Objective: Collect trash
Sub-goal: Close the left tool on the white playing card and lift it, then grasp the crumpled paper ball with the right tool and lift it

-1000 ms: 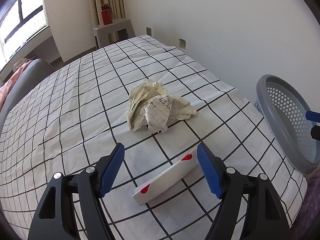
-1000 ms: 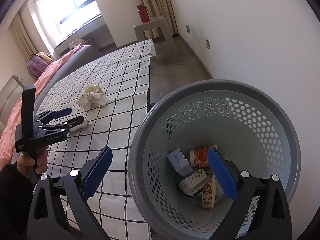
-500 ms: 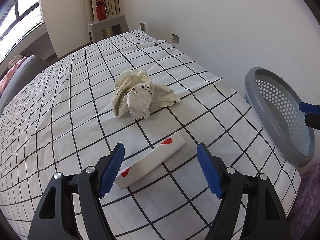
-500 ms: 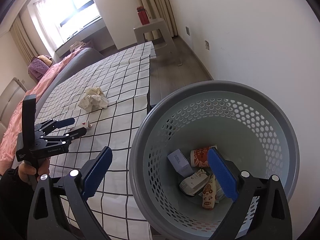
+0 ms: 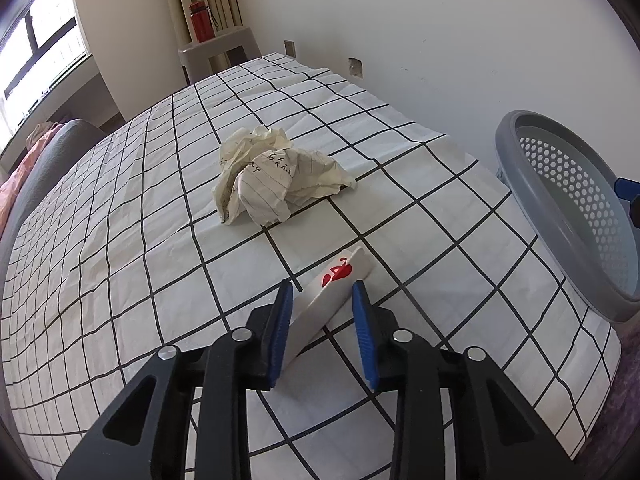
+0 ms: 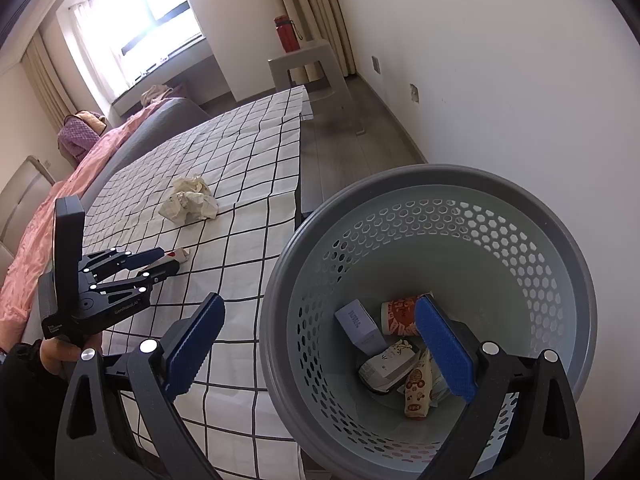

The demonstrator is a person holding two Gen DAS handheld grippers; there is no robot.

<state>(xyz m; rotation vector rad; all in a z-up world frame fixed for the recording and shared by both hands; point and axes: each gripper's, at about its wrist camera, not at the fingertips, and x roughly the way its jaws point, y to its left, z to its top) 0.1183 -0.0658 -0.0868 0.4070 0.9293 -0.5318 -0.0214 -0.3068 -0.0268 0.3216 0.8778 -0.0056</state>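
Observation:
A white box with red marks [image 5: 334, 286] lies on the checked cloth. My left gripper [image 5: 322, 300] has closed around its near end, both blue pads against its sides. It also shows in the right wrist view [image 6: 162, 260], where the box [image 6: 179, 255] sticks out of the fingers. A crumpled lined paper ball [image 5: 272, 182] [image 6: 190, 200] lies farther out on the cloth. My right gripper [image 6: 316, 336] is open, its fingers either side of the near rim of the grey perforated basket [image 6: 432, 200] [image 5: 560, 200], which holds several packages [image 6: 392, 344].
The checked cloth [image 5: 120, 240] covers a bed whose right edge runs beside the basket. A grey stool [image 5: 218, 50] with a red bottle [image 5: 200, 22] stands at the far end. A white wall is on the right, wooden floor [image 6: 360, 120] between.
My left gripper has moved forward over the white box and closed its fingers from wide open onto the box's near end. The right gripper and basket have barely moved.

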